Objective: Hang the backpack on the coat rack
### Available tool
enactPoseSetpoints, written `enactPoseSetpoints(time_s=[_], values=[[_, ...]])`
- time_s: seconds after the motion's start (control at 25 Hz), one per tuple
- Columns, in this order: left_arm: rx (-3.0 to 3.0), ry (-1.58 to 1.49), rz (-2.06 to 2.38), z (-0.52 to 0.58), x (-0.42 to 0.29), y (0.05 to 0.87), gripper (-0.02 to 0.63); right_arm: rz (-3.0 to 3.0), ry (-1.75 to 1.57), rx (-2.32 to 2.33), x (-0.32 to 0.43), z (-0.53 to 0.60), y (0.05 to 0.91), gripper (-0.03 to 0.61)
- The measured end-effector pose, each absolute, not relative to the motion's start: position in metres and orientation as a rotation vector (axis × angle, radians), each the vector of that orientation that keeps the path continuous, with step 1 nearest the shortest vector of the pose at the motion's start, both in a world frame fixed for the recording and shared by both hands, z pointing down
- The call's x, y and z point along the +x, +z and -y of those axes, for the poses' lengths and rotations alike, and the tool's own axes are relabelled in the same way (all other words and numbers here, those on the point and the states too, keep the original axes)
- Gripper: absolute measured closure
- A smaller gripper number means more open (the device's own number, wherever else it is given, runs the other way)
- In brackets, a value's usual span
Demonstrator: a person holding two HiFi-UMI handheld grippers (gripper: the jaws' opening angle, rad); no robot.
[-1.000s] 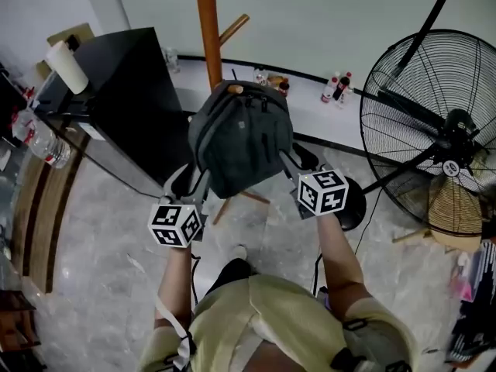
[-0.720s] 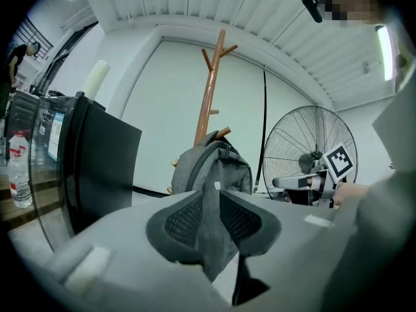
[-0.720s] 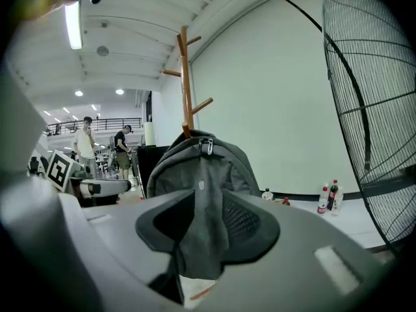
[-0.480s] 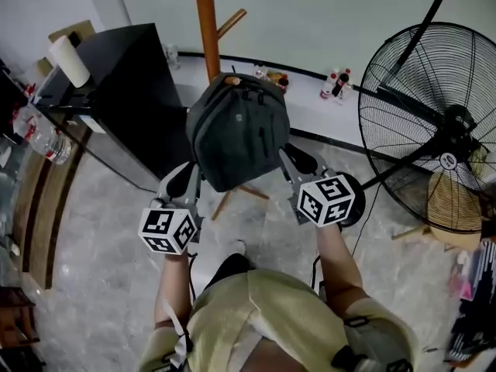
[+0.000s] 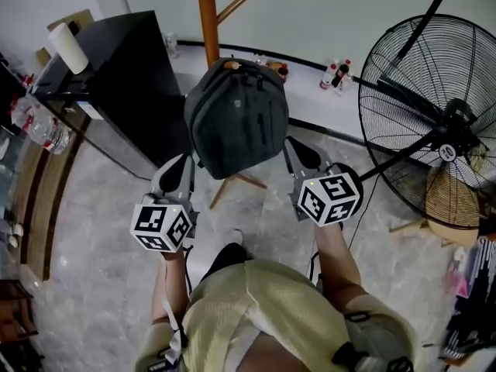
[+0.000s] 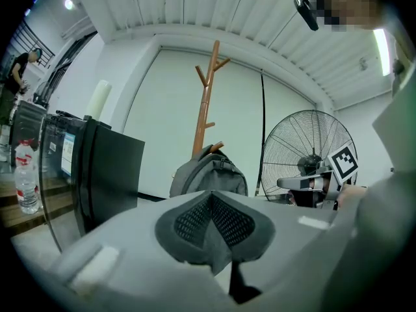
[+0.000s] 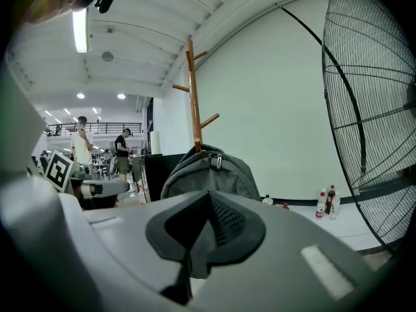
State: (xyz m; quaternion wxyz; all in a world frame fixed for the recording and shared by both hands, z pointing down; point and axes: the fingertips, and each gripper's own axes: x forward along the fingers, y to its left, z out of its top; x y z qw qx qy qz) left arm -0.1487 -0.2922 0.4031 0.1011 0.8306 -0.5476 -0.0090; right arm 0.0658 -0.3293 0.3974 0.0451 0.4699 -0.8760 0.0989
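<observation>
Hanging by its top from a peg of the wooden coat rack [image 5: 207, 14], the grey backpack [image 5: 236, 118] has the left tool [image 5: 184, 164] and right tool [image 5: 291, 146] near its lower sides, both with jaws pressed together on nothing.

Bystander clutter around a marbled floor

A big black pedestal fan [image 5: 457, 120] stands at the right, its stand on the pale marbled floor [image 5: 93, 270]. At the left is a black cabinet [image 5: 128, 91] with a white paper roll [image 5: 68, 48] upright on top, and a clear water bottle [image 5: 43, 132] lies just beside it on a wooden surface. Small drink bottles [image 5: 341, 76] stand against the white wall. Two people [image 7: 81, 145] stand far back under ceiling lights.
</observation>
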Motion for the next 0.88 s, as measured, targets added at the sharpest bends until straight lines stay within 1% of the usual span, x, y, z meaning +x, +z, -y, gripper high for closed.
enactPoseSetpoints(time_s=[0.88], values=[[2.469, 0.009, 1.610, 0.297, -0.155, 0.398, 0.615, 2.702, 0.353, 1.440, 0.049, 0.339, 0.392, 0.575]])
